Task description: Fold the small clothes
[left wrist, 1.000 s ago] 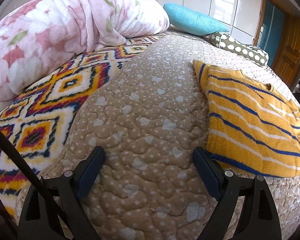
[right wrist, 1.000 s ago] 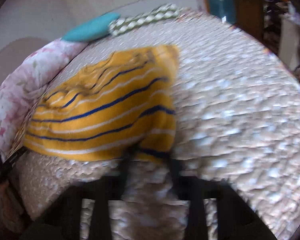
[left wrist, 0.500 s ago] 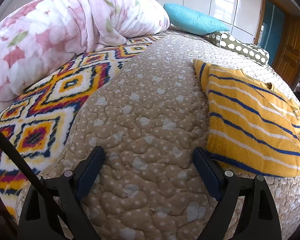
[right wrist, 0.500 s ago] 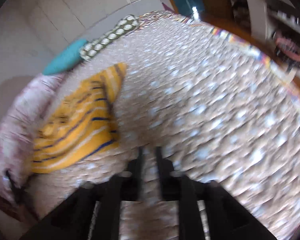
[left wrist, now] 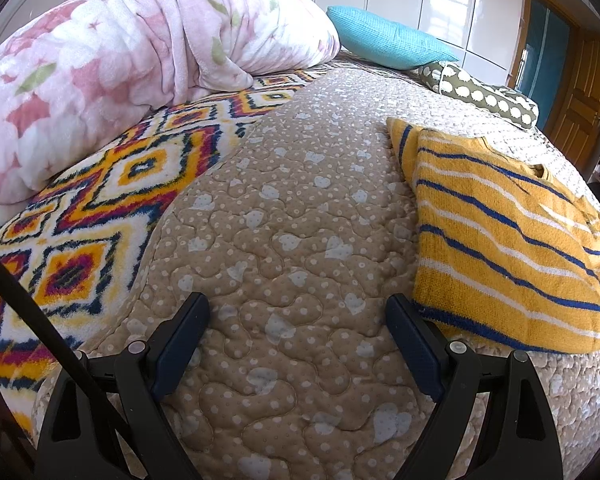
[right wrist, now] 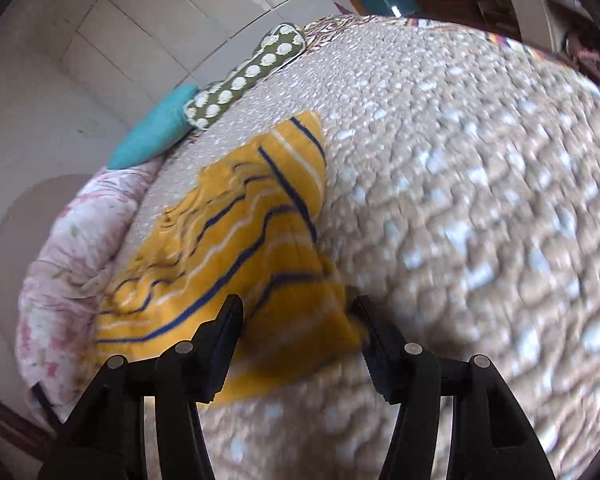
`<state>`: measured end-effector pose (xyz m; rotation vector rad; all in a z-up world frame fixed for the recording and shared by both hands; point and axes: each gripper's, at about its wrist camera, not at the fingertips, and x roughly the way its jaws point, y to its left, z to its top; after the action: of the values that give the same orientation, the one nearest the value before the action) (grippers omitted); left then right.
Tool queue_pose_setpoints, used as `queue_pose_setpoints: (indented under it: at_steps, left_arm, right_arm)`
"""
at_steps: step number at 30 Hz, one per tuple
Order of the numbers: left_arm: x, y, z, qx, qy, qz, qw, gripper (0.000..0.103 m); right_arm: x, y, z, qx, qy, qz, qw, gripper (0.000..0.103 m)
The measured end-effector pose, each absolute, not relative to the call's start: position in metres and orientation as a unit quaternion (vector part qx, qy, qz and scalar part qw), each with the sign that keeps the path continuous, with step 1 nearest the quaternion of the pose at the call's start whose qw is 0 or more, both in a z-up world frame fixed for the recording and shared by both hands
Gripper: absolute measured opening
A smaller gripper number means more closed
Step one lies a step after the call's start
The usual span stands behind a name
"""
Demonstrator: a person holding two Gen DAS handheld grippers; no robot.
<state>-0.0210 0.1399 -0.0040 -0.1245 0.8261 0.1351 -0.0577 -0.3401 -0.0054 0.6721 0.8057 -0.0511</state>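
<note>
A folded yellow garment (left wrist: 512, 240) with blue and white stripes lies flat on the beige quilted bed cover (left wrist: 292, 216). The left hand-held gripper (left wrist: 298, 336) hovers over the bare cover with its jaws wide apart and nothing between them; the garment lies just beside its right finger. The right hand-held gripper (right wrist: 298, 334) has its jaws about half apart, and they have just been closing a little. The near corner of the garment (right wrist: 236, 248) lies between them, but the pads do not press on it. A pink flowered blanket (left wrist: 120, 76), a turquoise pillow (left wrist: 384, 38) and a dotted pillow (left wrist: 484, 94) lie farther back.
</note>
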Motion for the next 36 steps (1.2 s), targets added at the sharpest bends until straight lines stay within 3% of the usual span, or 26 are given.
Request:
queue_pose_setpoints:
  at_steps: [1,3,4,10,13,19,23,28,36]
  left_arm:
    - [-0.021,0.140,-0.004,-0.061,0.401,0.064,0.912,0.089]
    - [-0.024,0.144,0.000,-0.075,0.394,0.059,0.914,0.089]
    - [-0.027,0.146,0.003,-0.083,0.389,0.057,0.916,0.089]
    - [-0.047,0.180,0.031,-0.181,0.331,0.037,0.925,0.089]
    - [-0.053,0.201,0.035,-0.191,0.316,0.073,0.926,0.089]
    - [-0.048,0.243,0.020,-0.247,0.343,0.109,0.900,0.089]
    - [-0.050,0.255,0.017,-0.272,0.343,0.108,0.893,0.089]
    - [-0.047,0.253,0.017,-0.269,0.350,0.099,0.892,0.089]
    - [-0.049,0.259,0.019,-0.282,0.341,0.108,0.890,0.089]
  right_arm:
    - [-0.052,-0.339,-0.004,0.320,0.392,-0.033,0.862,0.031]
    - [-0.044,-0.337,0.002,0.327,0.407,-0.037,0.852,0.016]
    - [-0.041,-0.333,0.010,0.316,0.409,-0.049,0.855,0.015]
    - [-0.002,-0.233,0.101,0.172,0.373,-0.019,0.912,0.014]
    - [0.026,-0.159,0.119,0.116,0.371,0.031,0.921,0.013]
    - [0.065,-0.018,0.070,0.032,0.430,0.128,0.893,0.012]
    - [0.065,0.019,0.033,-0.037,0.438,0.121,0.890,0.012]
    - [0.065,0.010,0.039,-0.038,0.439,0.124,0.889,0.011]
    - [0.045,0.025,0.094,-0.084,0.383,0.128,0.911,0.011]
